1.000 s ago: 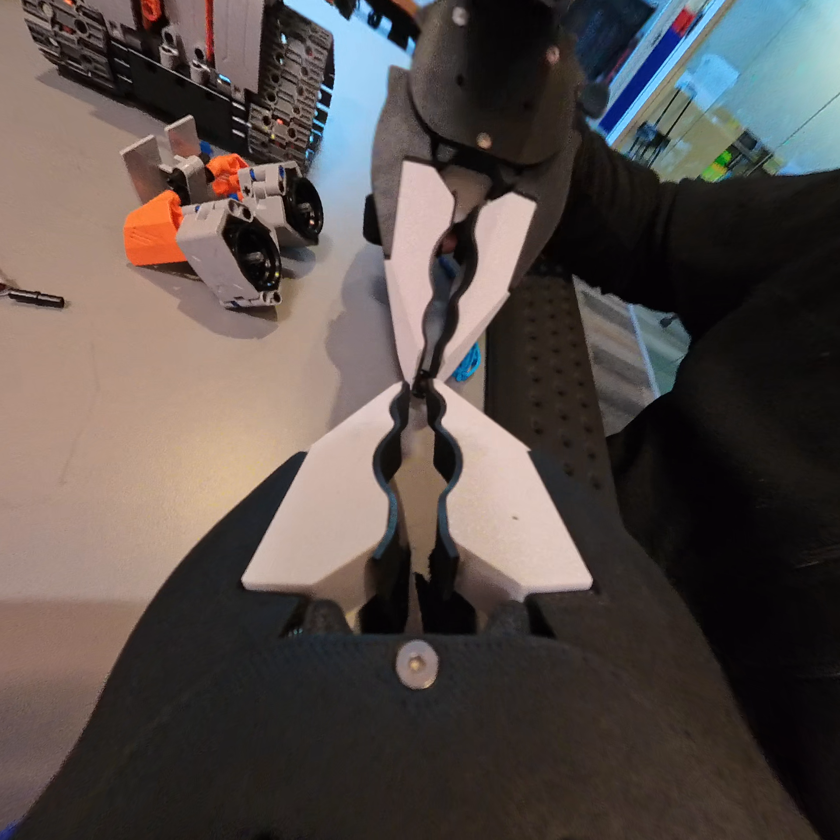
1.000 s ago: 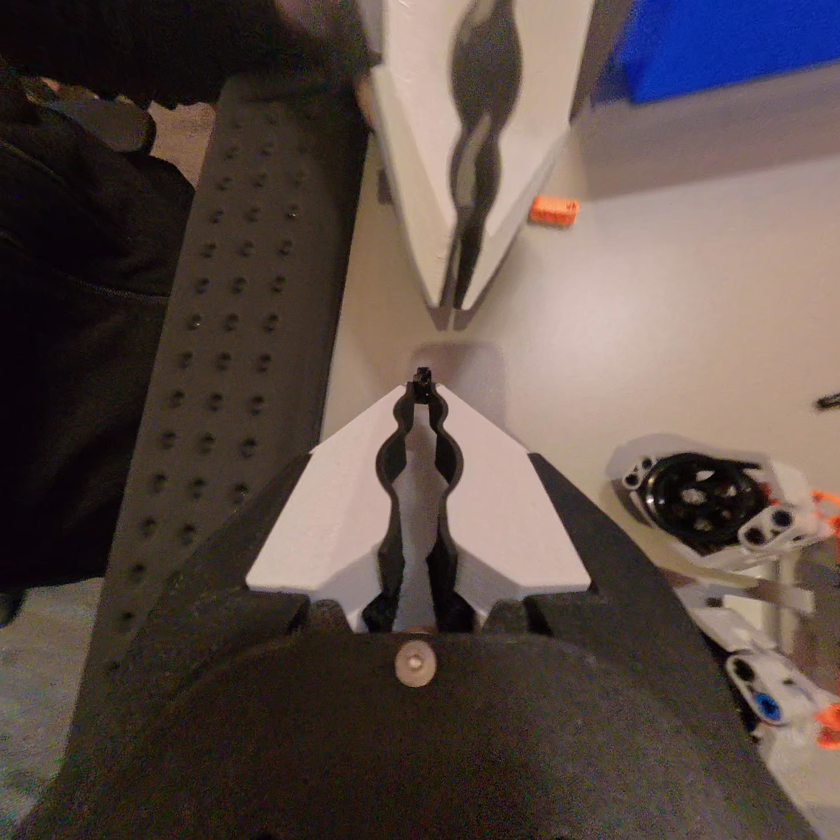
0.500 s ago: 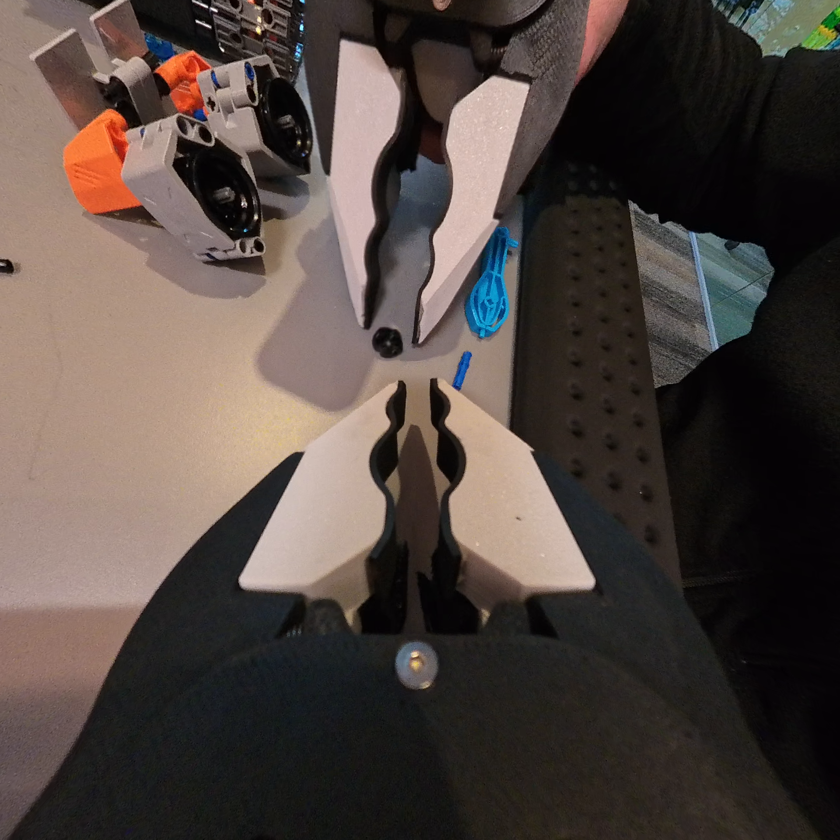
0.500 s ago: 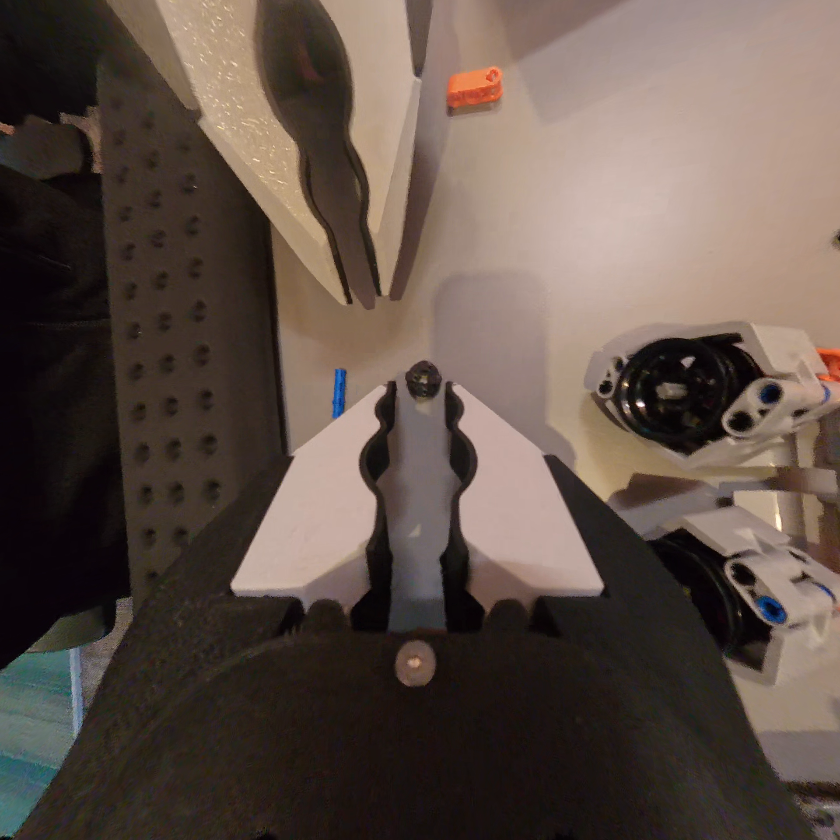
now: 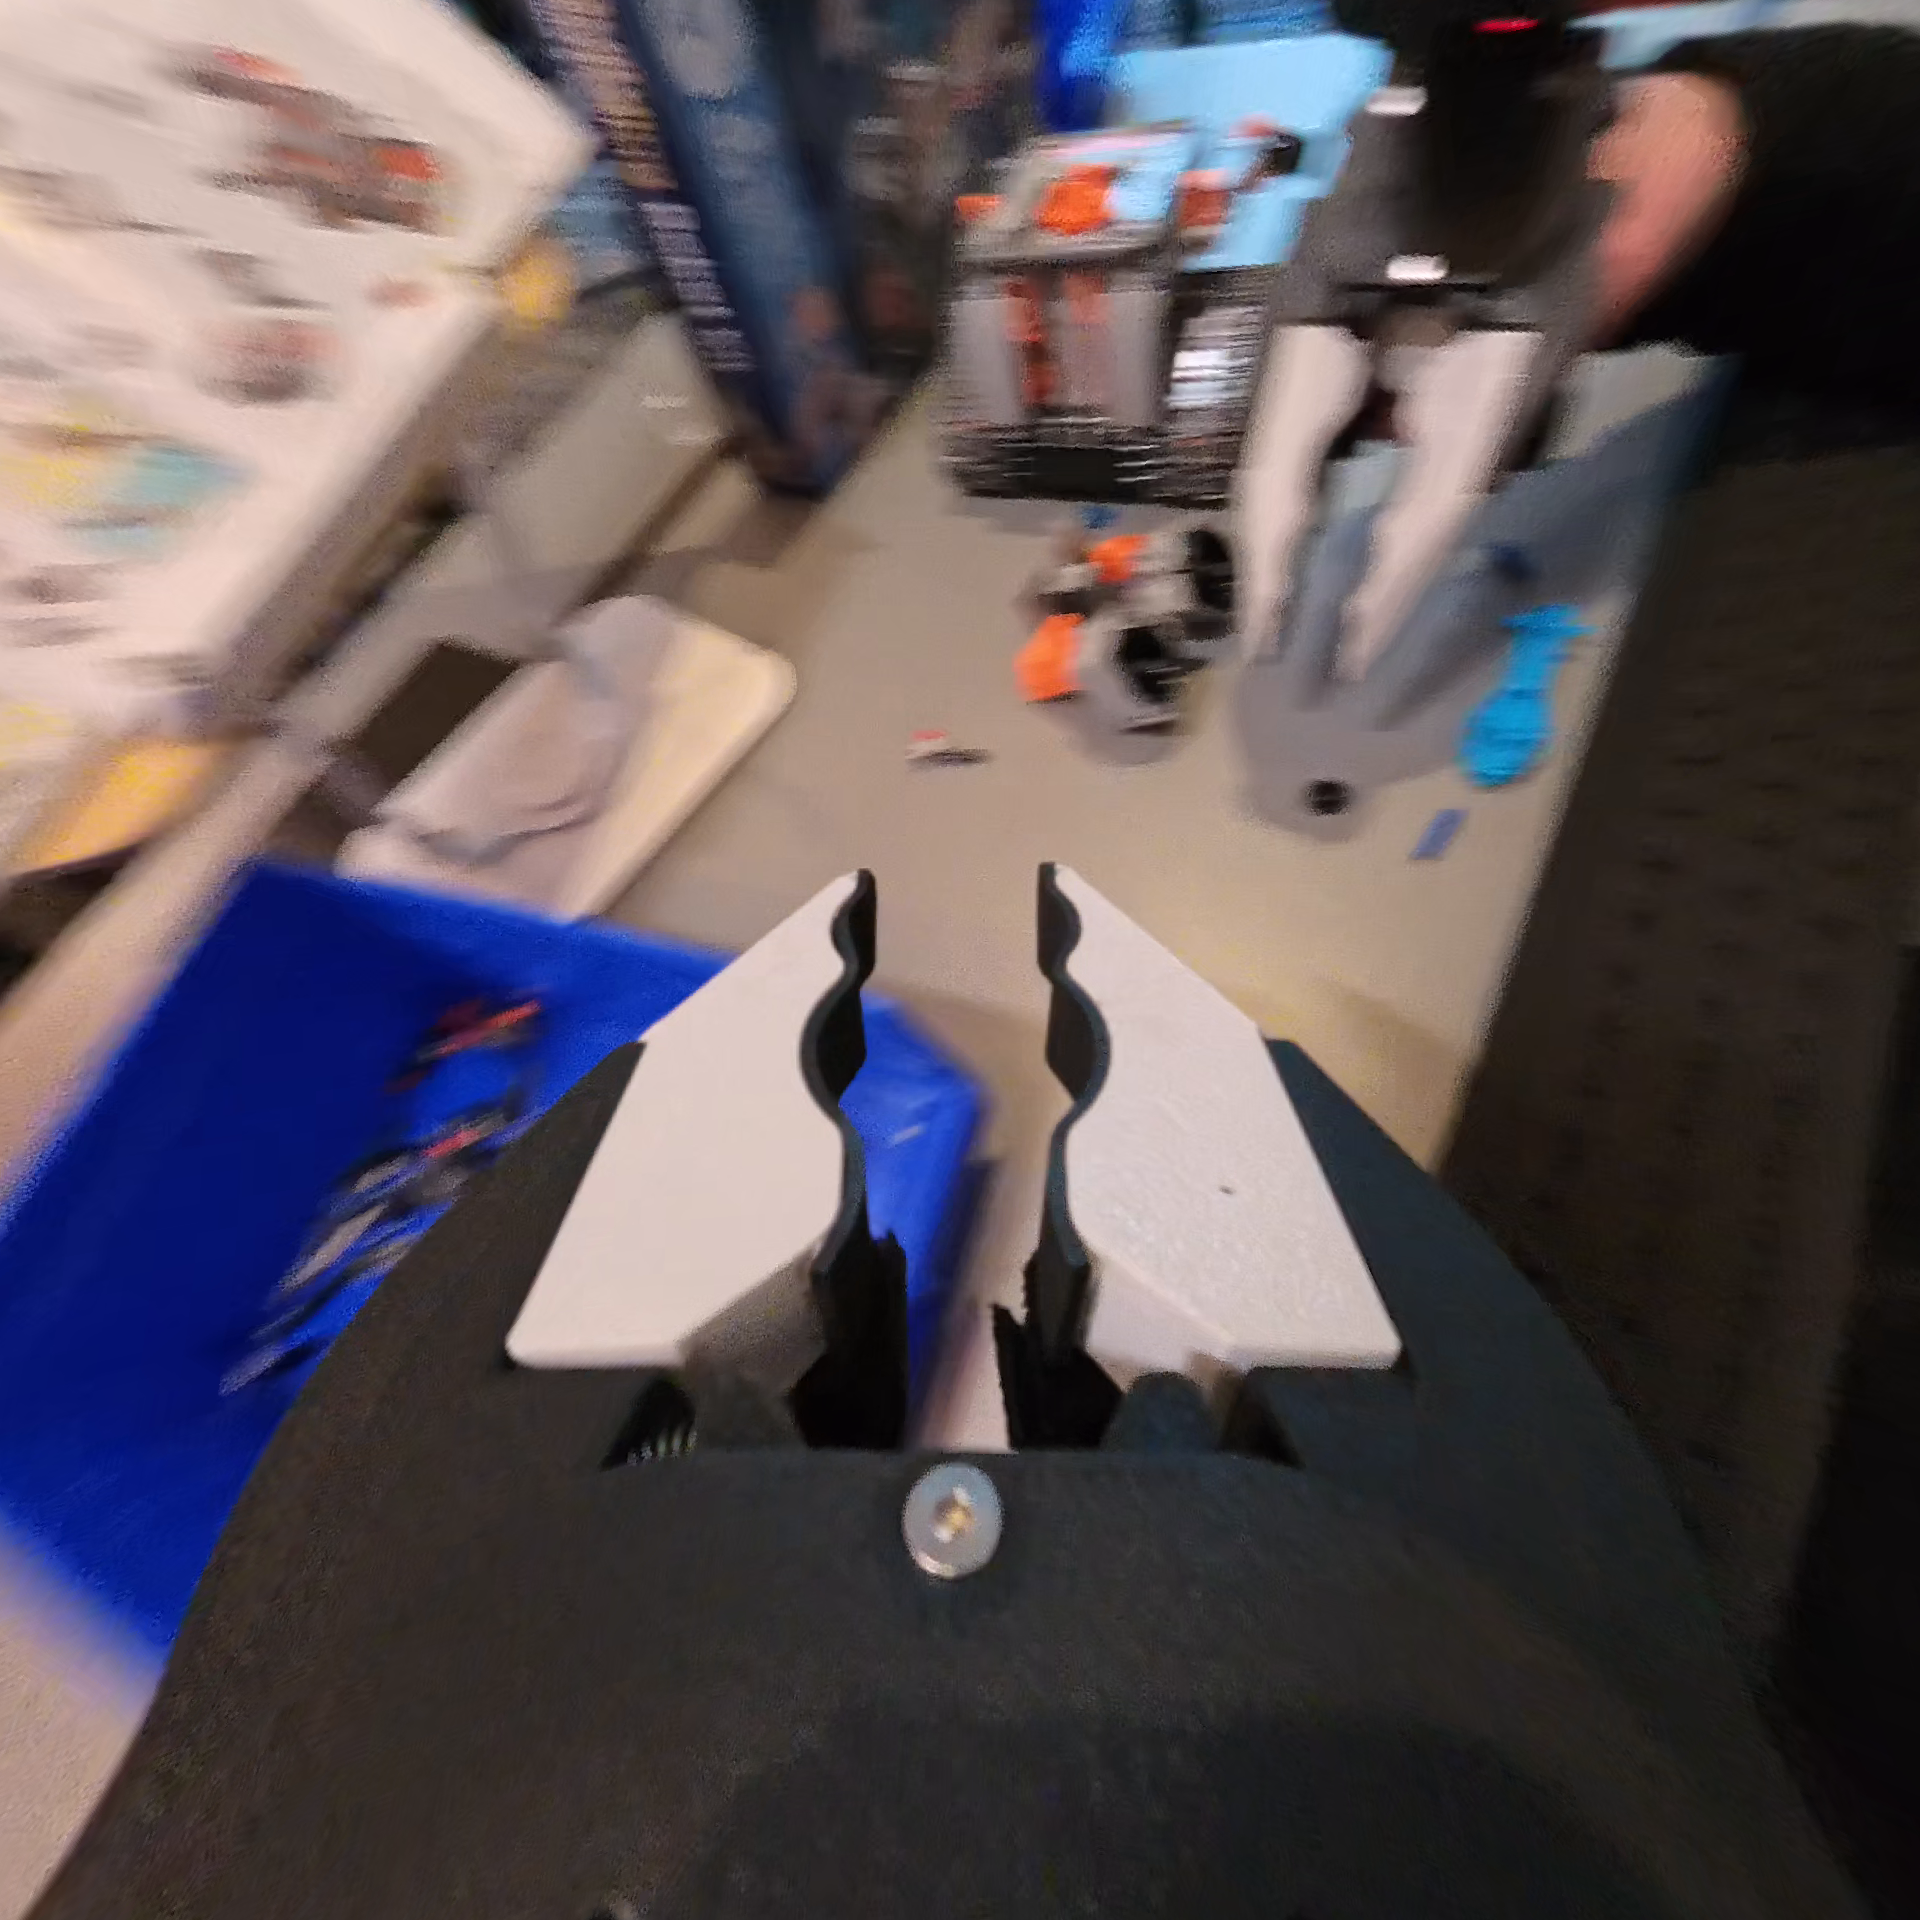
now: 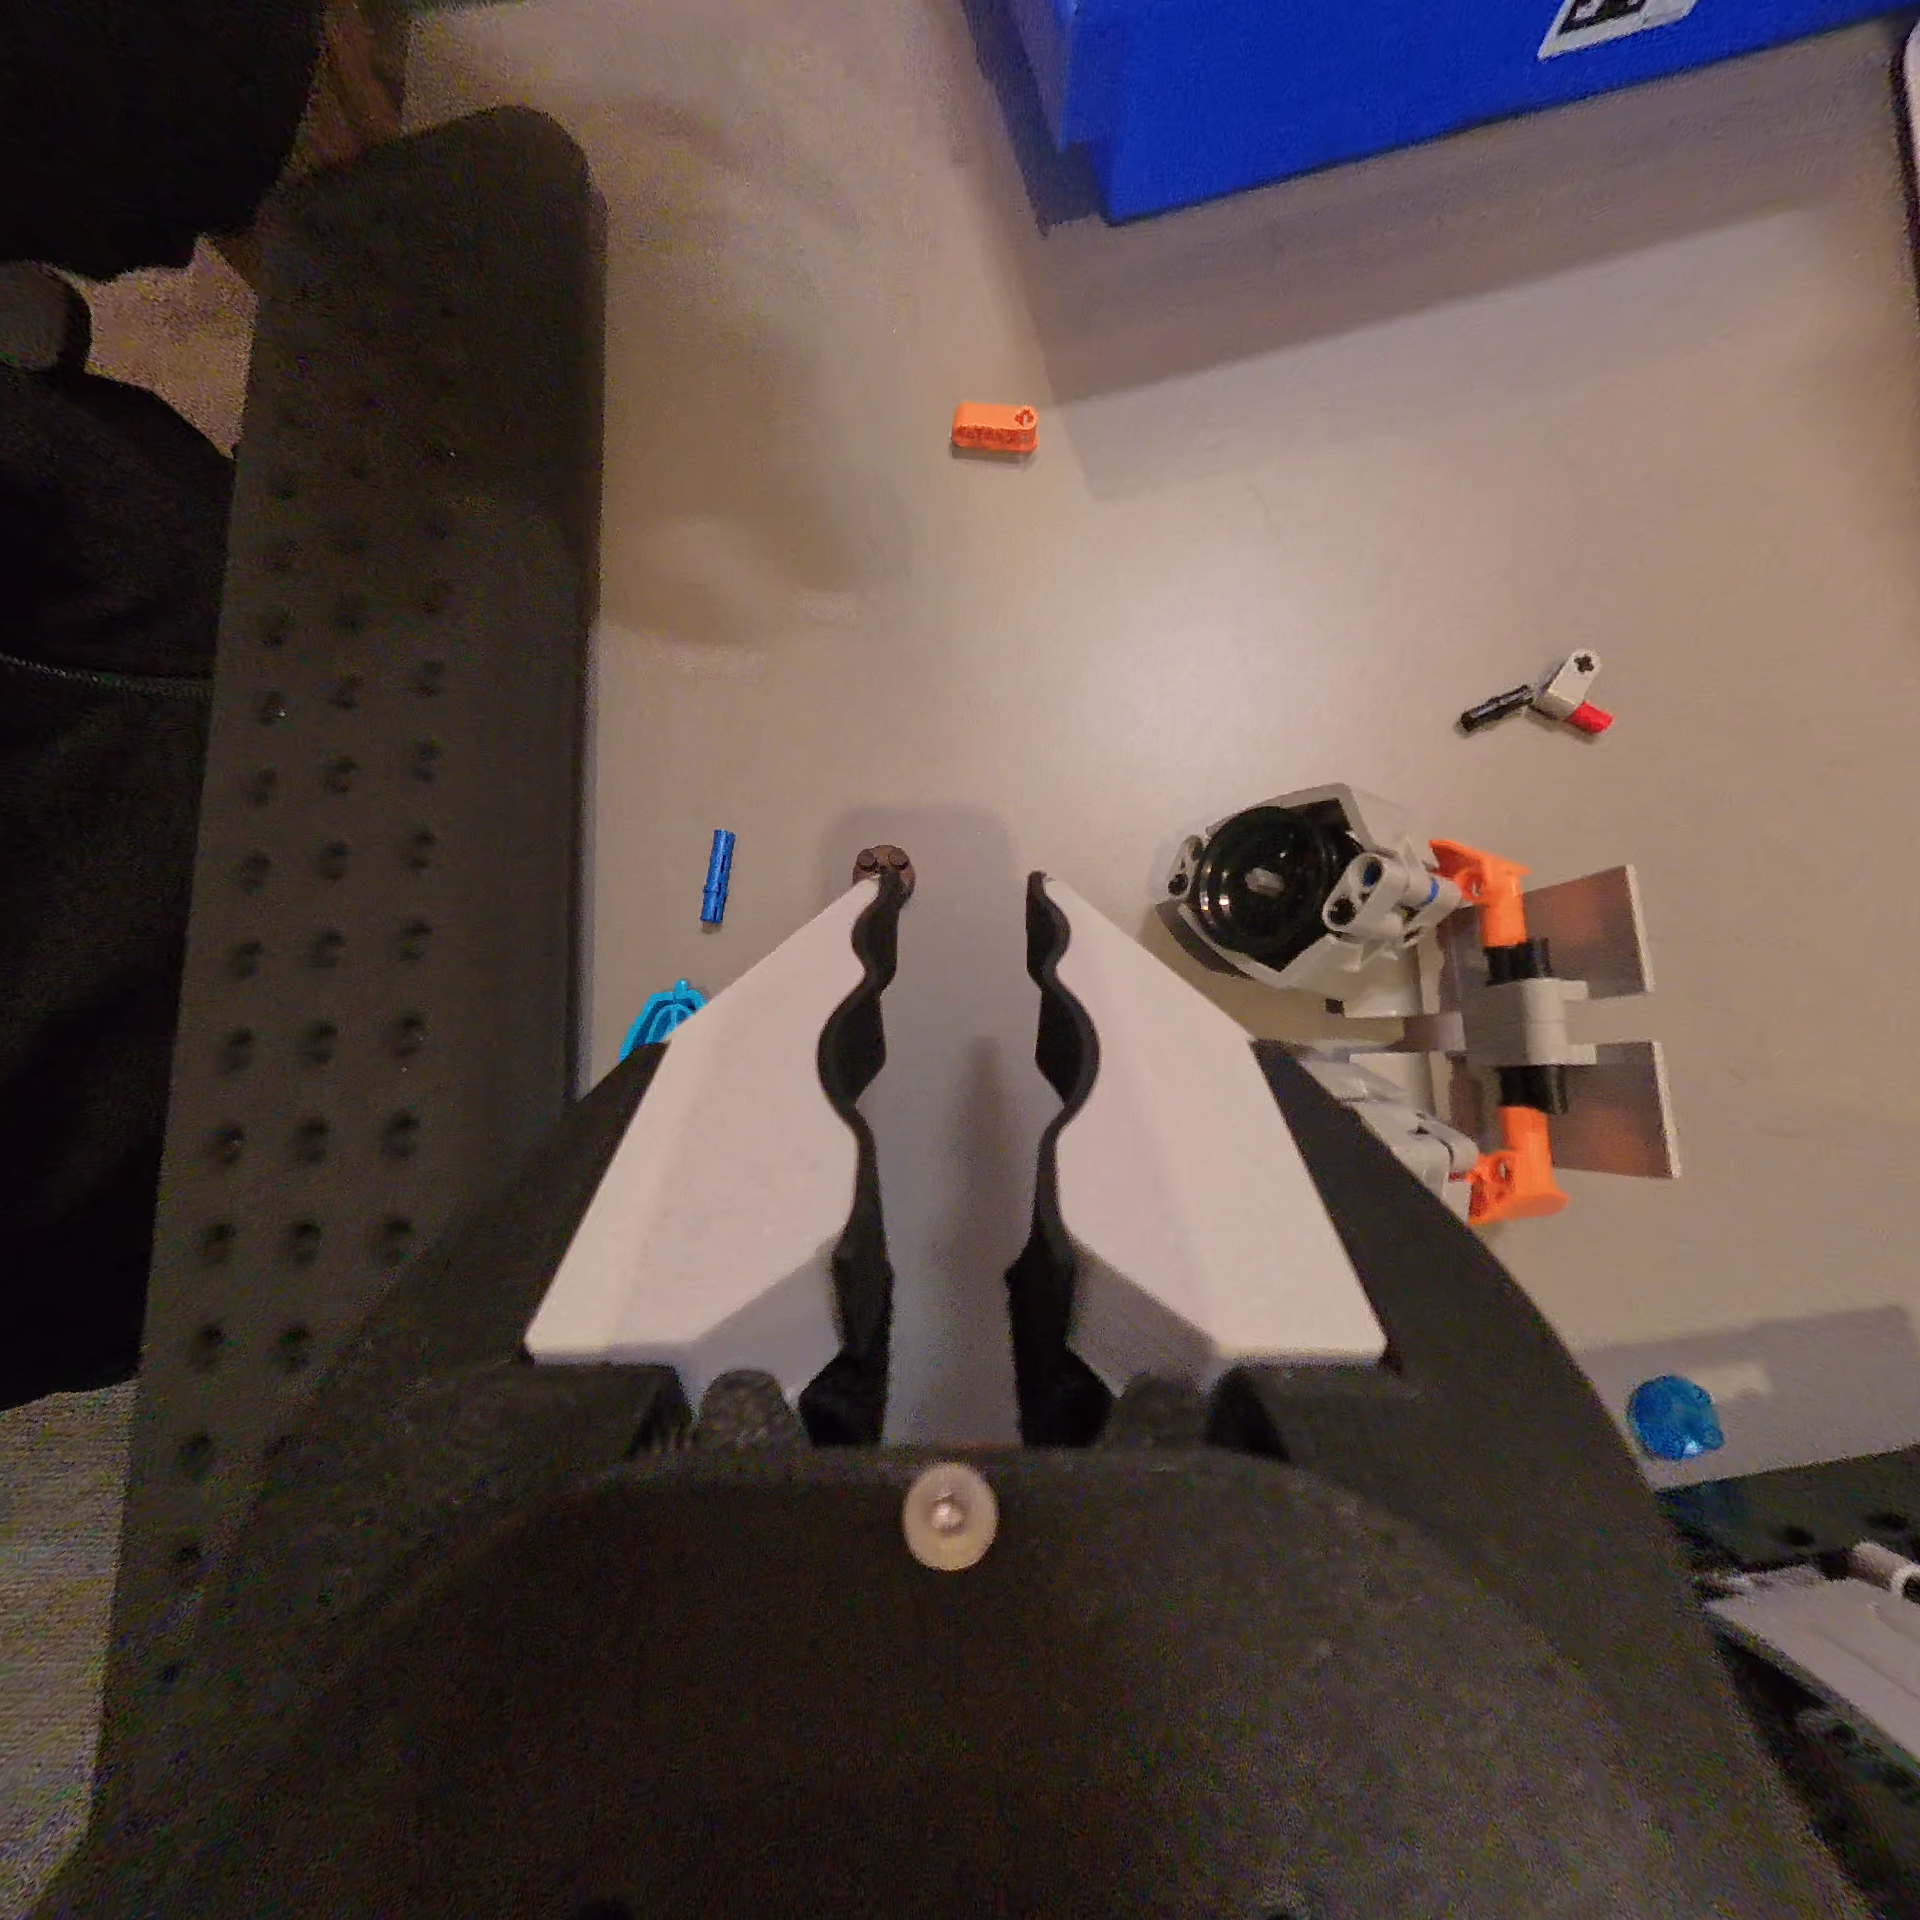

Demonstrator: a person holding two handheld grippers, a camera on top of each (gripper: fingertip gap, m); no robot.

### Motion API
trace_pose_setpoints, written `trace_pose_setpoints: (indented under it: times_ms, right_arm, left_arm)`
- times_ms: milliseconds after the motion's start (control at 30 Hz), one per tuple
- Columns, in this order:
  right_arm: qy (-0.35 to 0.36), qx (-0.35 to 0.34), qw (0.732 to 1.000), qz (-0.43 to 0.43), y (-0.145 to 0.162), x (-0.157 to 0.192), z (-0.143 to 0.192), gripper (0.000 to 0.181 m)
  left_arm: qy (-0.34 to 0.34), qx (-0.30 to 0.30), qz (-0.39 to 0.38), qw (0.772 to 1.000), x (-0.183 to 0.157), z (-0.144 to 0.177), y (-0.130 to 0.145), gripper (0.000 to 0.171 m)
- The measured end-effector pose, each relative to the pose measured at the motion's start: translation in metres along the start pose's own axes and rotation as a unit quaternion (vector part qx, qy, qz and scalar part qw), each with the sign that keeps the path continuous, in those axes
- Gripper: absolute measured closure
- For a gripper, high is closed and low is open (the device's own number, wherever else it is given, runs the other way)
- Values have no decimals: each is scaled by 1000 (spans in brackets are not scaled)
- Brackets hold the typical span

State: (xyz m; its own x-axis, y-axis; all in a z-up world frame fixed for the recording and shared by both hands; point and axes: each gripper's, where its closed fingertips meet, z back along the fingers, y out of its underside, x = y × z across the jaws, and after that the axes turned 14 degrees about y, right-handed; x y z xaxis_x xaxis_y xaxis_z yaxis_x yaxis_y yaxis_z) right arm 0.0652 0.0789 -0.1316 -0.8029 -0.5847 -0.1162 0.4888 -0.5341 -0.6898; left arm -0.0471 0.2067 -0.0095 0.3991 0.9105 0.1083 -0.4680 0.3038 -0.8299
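My left gripper (image 5: 956,883) is open and empty, held above the table with a blue bin (image 5: 208,1143) under its left side; this view is blurred. My right gripper (image 6: 961,883) is open and empty above the grey table. It also shows far off in the left wrist view (image 5: 1340,644). A small dark round piece (image 6: 883,864) lies on the table right at the tip of its left finger; it also shows in the left wrist view (image 5: 1322,797). A blue pin (image 6: 717,875) lies just left of it.
A grey and orange motor assembly (image 6: 1351,935) lies to the right. An orange piece (image 6: 994,427), a small black, white and red part (image 6: 1538,701) and a light blue part (image 6: 655,1023) lie about. A black perforated strip (image 6: 395,727) runs along the left, and the blue bin's wall (image 6: 1403,94) is at the top. One gripper's finger ends stand about 20 centimeters off the other's. To reach the blue pin (image 6: 717,875) in a straight line is about 7 centimeters for my right fingers, about 25 centimeters for my left. My left wrist view (image 5: 1437,837) looks at it from another angle.
The grippers met tip to tip on the small dark piece, then both opened and it lay on the table. My left gripper has pulled far back and up; the right has lifted.
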Motion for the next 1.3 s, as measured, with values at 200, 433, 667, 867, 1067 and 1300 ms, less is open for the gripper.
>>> trace_pose_setpoints:
  times_ms: [200, 433, 667, 867, 1067, 1300]
  right_arm:
    - [8, 17, 999, 47, 6, 5, -16, 160]
    - [-3, 9, 998, 67, 8, 6, -23, 161]
    - [-7, 20, 997, 80, 15, 4, -27, 162]
    - [-4, 25, 996, 90, 20, 3, -26, 162]
    - [-1, 29, 995, 100, 22, 3, -26, 162]
    - [-7, 32, 994, 106, 25, 4, -26, 161]
  left_arm:
    - [-144, 101, 31, 984, 102, 96, 24, 140]
    - [-61, 281, 45, 957, 150, 71, 85, 142]
    - [-39, 376, 76, 922, 191, 54, 131, 138]
    - [33, 405, 66, 911, 193, 9, 165, 135]
    - [-61, 471, 10, 880, 239, 11, 189, 120]
    - [-9, 459, 57, 886, 242, 31, 192, 76]
